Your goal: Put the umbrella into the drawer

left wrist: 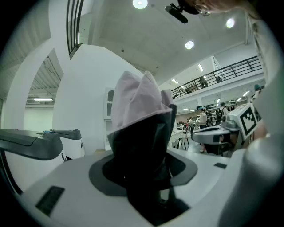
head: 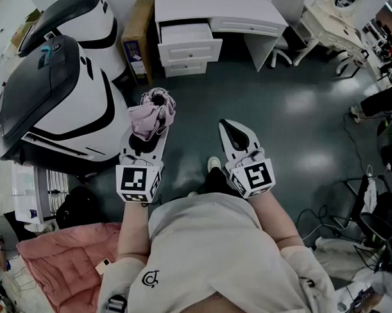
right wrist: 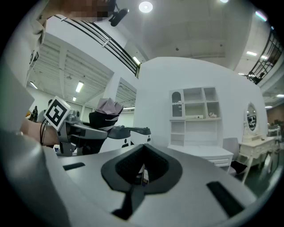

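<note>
A folded pink umbrella [head: 152, 111] with a dark strap stands upright between the jaws of my left gripper [head: 151, 127], which is shut on it. In the left gripper view the umbrella [left wrist: 141, 111] fills the middle and hides the pads of the left gripper [left wrist: 144, 166]. My right gripper [head: 231, 128] is held level beside it, shut, with nothing in it [right wrist: 141, 170]. The right gripper view also shows the umbrella [right wrist: 108, 106] off to the left. Ahead stands a white desk [head: 252, 20] with its top drawer [head: 187, 34] pulled open.
Two large white-and-black machine shells [head: 50, 96] crowd the left side. A cardboard box [head: 137, 38] leans next to the desk. A pink cushion [head: 57, 257] lies at lower left; cables and a black chair [head: 373, 216] are at right. Dark floor [head: 300, 124] lies between me and the desk.
</note>
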The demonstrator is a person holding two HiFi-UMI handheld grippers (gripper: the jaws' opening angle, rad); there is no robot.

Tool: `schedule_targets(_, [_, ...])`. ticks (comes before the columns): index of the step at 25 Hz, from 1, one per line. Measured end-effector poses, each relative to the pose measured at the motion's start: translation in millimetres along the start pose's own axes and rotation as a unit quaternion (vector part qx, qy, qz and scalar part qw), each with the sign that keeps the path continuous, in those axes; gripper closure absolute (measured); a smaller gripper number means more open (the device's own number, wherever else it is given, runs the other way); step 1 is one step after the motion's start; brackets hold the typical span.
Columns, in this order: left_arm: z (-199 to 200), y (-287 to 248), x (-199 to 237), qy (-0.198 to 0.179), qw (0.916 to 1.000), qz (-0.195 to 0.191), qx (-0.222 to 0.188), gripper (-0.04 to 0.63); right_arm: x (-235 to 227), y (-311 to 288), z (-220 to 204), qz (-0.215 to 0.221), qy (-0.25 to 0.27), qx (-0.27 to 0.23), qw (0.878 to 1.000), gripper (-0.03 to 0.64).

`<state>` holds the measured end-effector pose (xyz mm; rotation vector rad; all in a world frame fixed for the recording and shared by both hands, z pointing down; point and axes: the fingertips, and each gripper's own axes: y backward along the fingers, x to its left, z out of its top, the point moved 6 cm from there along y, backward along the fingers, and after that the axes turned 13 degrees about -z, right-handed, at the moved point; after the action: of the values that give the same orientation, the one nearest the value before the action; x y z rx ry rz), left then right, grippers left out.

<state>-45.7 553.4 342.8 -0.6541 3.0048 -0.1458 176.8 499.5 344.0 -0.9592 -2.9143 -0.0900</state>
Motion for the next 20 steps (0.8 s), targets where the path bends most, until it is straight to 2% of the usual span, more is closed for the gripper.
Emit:
schedule_targets(8, [0.9, 5.8, -2.9, 0.004, 1.0, -0.001, -0.008, 0.368, 0.1, 5.6, -2.9, -0.009, -0.01, 0.004, 1.0, 0.612])
schedule_targets(13, [-0.6, 9.1, -4.8, 0.005, 0.9999, 0.004, -0.008, 0.368, -2.3, 6.3, -1.1, -0.021, -0.039, -0.003, 0.999, 0.612])
schedule_targets(16, [0.2, 8.5, -3.9, 0.012, 0.9998, 0.005, -0.015, 0.368, -4.5, 2.6, 7.7, -0.022, -0.03, -0.015, 0.999, 0.611])
schedule_targets(20, [-2.4, 2.8, 3.5, 0.016, 0.9996, 0.015, -0.018, 0.368, -7.2, -10.3, 0.6, -0.007, -0.025, -0.006, 1.0, 0.611])
